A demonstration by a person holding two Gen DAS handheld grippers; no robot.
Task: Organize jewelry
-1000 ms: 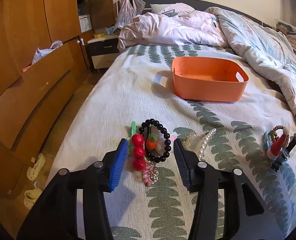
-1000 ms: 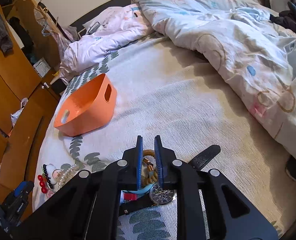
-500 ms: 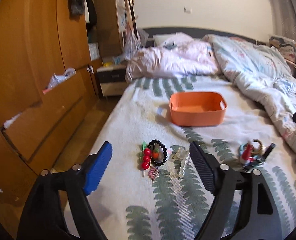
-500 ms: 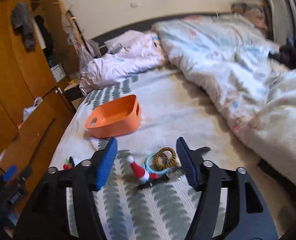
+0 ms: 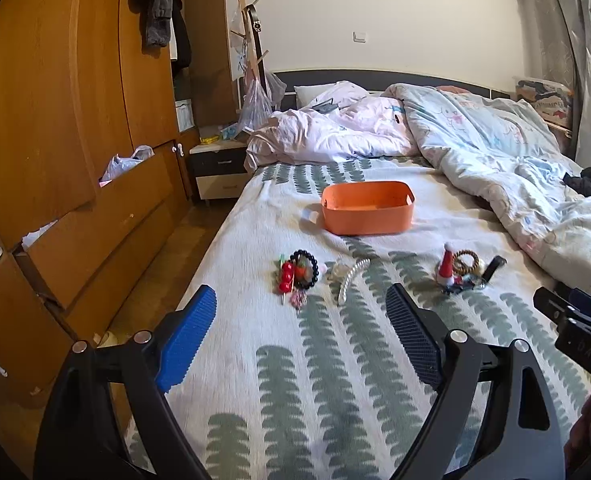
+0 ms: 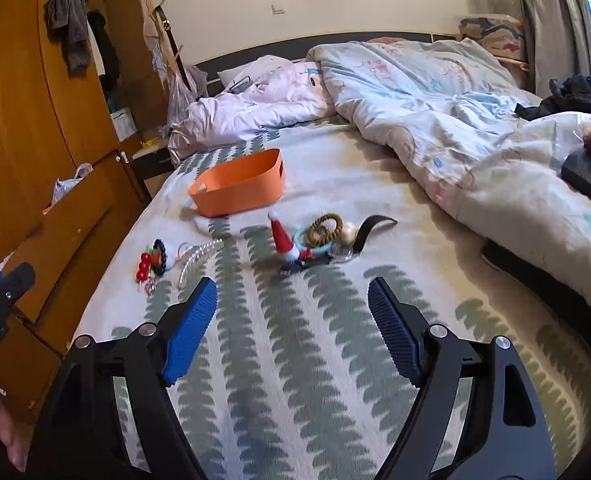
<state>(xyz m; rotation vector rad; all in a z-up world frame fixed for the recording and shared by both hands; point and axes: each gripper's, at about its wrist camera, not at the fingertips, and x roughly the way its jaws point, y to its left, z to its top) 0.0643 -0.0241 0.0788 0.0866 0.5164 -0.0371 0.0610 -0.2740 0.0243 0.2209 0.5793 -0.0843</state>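
Now both grippers hover above the bed [image 5: 335,380], jaws wide open and holding nothing: the left gripper [image 5: 301,338] and the right gripper [image 6: 291,330]. On the bedspread lie two small heaps, well apart. One has a black bead bracelet [image 5: 305,269], red beads [image 5: 285,278] and a pearl clip [image 5: 349,285]. Near the other lie a watch [image 6: 345,248] and a red cone [image 6: 281,238]. An orange basket [image 5: 367,208] stands behind them.

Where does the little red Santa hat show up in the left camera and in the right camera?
Left wrist view: the Santa hat stands right of centre, beside the brown ring.
Right wrist view: the hat sits near the middle, left of that ring.
Shared landmark: the orange basket lies beyond the hat in both views.
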